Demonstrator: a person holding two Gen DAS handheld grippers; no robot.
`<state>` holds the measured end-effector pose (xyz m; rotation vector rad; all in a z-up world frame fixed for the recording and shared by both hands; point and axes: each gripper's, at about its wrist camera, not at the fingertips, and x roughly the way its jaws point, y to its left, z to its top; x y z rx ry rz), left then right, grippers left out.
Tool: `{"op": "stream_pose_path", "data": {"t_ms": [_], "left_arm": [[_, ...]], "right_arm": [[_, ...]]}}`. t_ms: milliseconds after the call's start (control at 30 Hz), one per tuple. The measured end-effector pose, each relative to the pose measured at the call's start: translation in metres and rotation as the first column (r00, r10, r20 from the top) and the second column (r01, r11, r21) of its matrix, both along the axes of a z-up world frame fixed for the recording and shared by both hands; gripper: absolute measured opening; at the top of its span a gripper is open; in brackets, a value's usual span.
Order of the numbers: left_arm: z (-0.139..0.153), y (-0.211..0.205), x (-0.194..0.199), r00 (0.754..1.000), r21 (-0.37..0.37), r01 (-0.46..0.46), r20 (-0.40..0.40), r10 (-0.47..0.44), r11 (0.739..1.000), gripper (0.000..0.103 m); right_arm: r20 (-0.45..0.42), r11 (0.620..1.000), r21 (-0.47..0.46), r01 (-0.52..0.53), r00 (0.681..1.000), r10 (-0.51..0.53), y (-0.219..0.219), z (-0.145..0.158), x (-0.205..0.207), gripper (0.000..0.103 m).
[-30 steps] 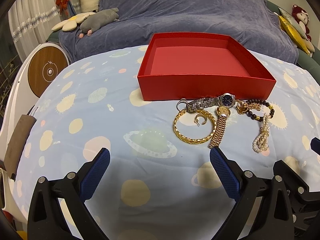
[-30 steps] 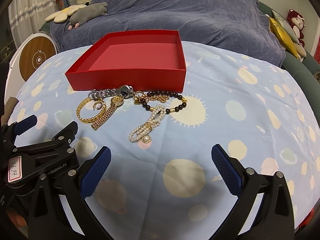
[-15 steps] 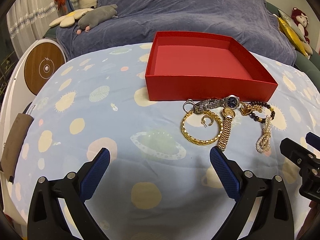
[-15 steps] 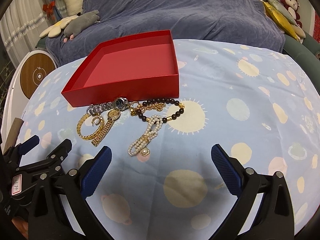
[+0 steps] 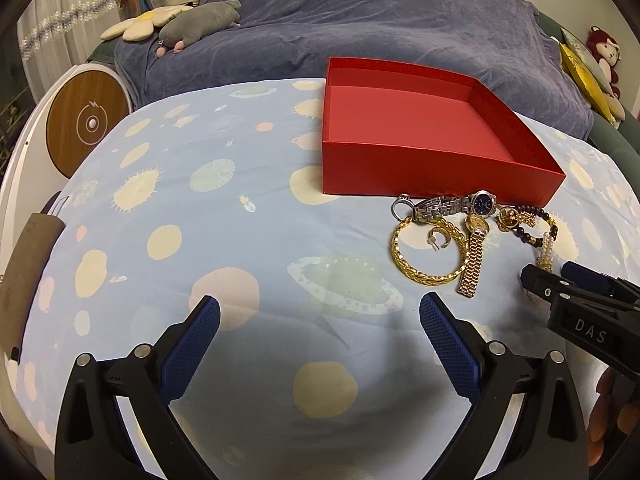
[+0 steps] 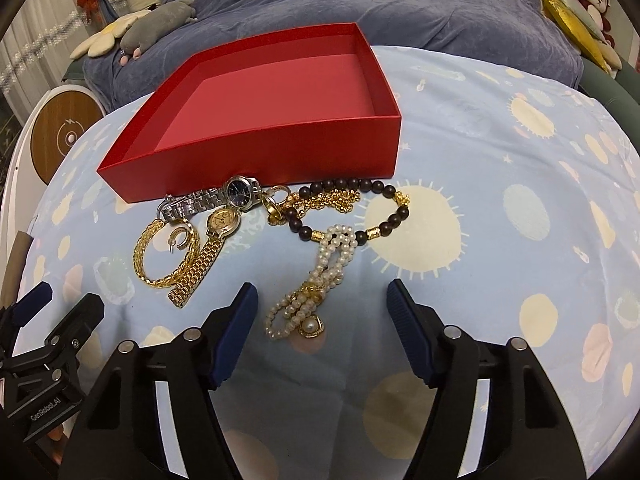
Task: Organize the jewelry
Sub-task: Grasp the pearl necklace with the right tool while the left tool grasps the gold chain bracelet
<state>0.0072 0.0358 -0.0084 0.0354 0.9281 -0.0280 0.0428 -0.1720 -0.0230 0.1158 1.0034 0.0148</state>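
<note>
Jewelry lies heaped on the space-print cloth of the worktop, touching the near wall of the empty red cardboard box at its 6 o'clock; nothing is boxed yet. Right claw gapes wide around the white pearl strand with gold clasp, seemingly the first pick: lower, pinch, lift toward 12 o'clock. Left claw waits spread, empty

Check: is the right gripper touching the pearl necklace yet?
Apart. The right wrist view shows the open right gripper straddling the pearl necklace, tablecloth visible between each pad and the pearls.
</note>
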Motion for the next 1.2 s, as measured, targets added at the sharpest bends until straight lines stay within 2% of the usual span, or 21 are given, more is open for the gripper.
{"op": "stream_pose_path", "data": {"t_ms": [100, 167, 267, 500, 667, 800, 900, 1100, 1200], "left_arm": [[-0.002, 0.001, 0.002, 1.0, -0.019, 0.009, -0.009, -0.01, 1.0, 0.097], [-0.003, -0.002, 0.003, 1.0, -0.035, 0.022, -0.011, -0.023, 0.999, 0.097], [-0.004, -0.009, 0.005, 0.999, -0.047, 0.039, -0.006, -0.04, 0.998, 0.097], [-0.015, -0.031, 0.02, 0.997, -0.065, 0.071, -0.007, -0.072, 0.995, 0.097], [-0.022, -0.042, 0.031, 0.997, -0.096, 0.068, -0.024, -0.071, 0.993, 0.097], [-0.025, -0.054, 0.038, 0.997, -0.062, 0.071, -0.013, -0.072, 0.996, 0.097], [-0.027, -0.054, 0.039, 0.997, -0.054, 0.074, 0.004, -0.073, 0.996, 0.091], [-0.022, -0.057, 0.037, 0.992, -0.074, 0.129, 0.025, -0.127, 0.989, 0.056], [-0.021, -0.058, 0.036, 0.989, -0.076, 0.145, 0.023, -0.144, 0.986, 0.056]], "right_arm": [[0.015, 1.0, -0.014, 0.0, 1.0, 0.001, -0.001, -0.001, -0.001, 0.048], [0.022, 1.0, -0.02, -0.003, 1.0, 0.003, -0.003, -0.001, -0.002, 0.027], [0.021, 1.0, -0.005, 0.001, 1.0, -0.001, -0.01, -0.001, -0.005, 0.017], [0.017, 0.999, 0.037, 0.011, 1.0, -0.012, -0.026, 0.001, -0.015, 0.014], [0.039, 0.999, 0.032, 0.004, 0.999, -0.005, -0.032, 0.007, -0.022, 0.014], [0.052, 0.999, 0.034, -0.002, 0.999, 0.0, -0.036, 0.011, -0.026, 0.014], [0.052, 0.999, 0.04, -0.004, 0.999, 0.002, -0.038, 0.012, -0.026, 0.014], [0.045, 0.999, 0.041, -0.005, 0.999, 0.004, -0.038, 0.011, -0.026, 0.014], [0.045, 0.999, 0.044, -0.007, 0.999, 0.005, -0.037, 0.012, -0.026, 0.014]]}}
